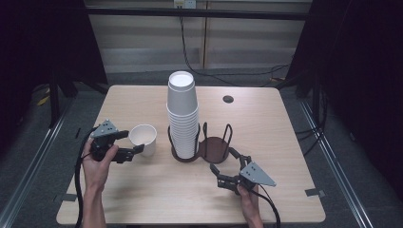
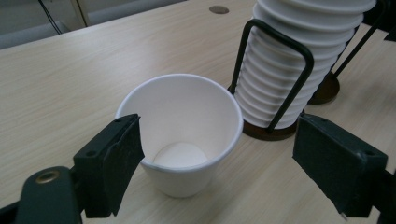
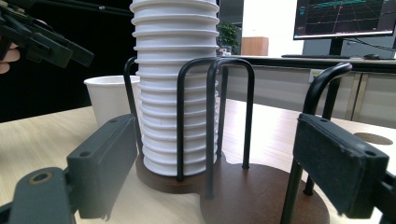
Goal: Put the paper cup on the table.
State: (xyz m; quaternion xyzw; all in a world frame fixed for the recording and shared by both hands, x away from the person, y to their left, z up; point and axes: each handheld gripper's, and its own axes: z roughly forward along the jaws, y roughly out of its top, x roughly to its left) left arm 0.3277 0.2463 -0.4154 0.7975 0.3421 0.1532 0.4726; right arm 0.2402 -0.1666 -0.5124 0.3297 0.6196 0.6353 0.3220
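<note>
Evidently the single cup [image 2: 180, 135] has been taken out of the nest: it stands upright and alone on the table [image 1: 142, 190], just left of the holder [image 1: 199, 149], mouth up and empty. In the left gripper view its near rim sits just behind the edge of one jaw of the left gripper [image 2: 224, 172], which looks to touch the rim or nearly so, while the other jaw stands far off to the side, so the jaws are spread and nothing is pinched.

The stack [image 1: 182, 118] fills the holder's left bay, hemmed by wire hoops; the right bay is bare. The right gripper [image 1: 228, 167] rests low at that bay, jaws wide and empty, perhaps to steady the holder.

The stack and hoops crowd the cup's right side. A round grommet [image 1: 228, 99] lies farther back.
</note>
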